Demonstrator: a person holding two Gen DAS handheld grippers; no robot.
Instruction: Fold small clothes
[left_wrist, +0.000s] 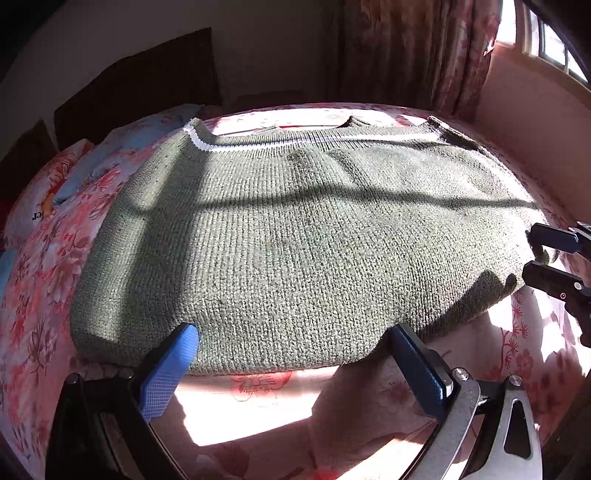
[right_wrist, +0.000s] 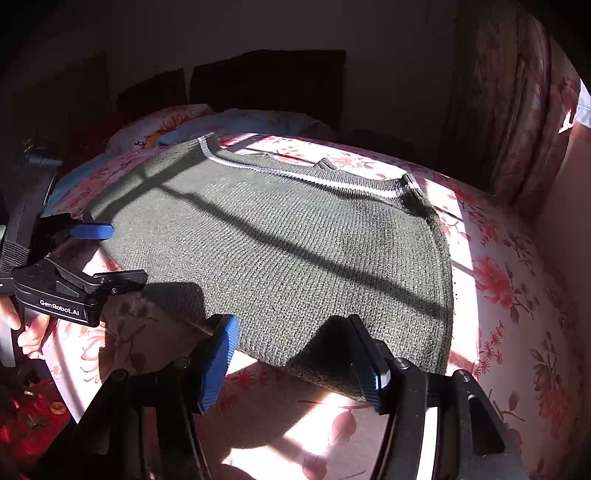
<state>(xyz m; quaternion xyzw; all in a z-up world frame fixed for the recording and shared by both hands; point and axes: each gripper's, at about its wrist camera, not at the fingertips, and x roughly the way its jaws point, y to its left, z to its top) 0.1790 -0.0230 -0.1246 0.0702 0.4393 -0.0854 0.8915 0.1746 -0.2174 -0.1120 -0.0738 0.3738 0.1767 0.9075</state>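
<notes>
We have the green knitted sweater (left_wrist: 295, 236) spread flat on the floral bedsheet (left_wrist: 33, 288), its white-striped edge (right_wrist: 295, 173) at twelve o'clock from us, toward the window-lit far side, and its near edge running along the six o'clock side, where we can reach it. We judge it lies flat like this so that a fold can start from the near edge and carry over to the striped one. Our left gripper (left_wrist: 295, 343) hangs at that near edge with its blue pads standing wide apart, the knit between and under the tips but not pinched; seen from the right wrist it sits at nine o'clock, its jaws gaping at the sweater's corner. Our right gripper (right_wrist: 291, 354) does the same further along the near edge, jaws wide, the cloth lying between them and one pad (right_wrist: 218, 358) just over the hem; from the left wrist it shows at three o'clock, open at the other near corner. We keep the two well apart, one near each corner, so the edge should lift evenly and not sag in the middle. A pillow (right_wrist: 162, 125) lies at eleven o'clock, clear of the fold path.
</notes>
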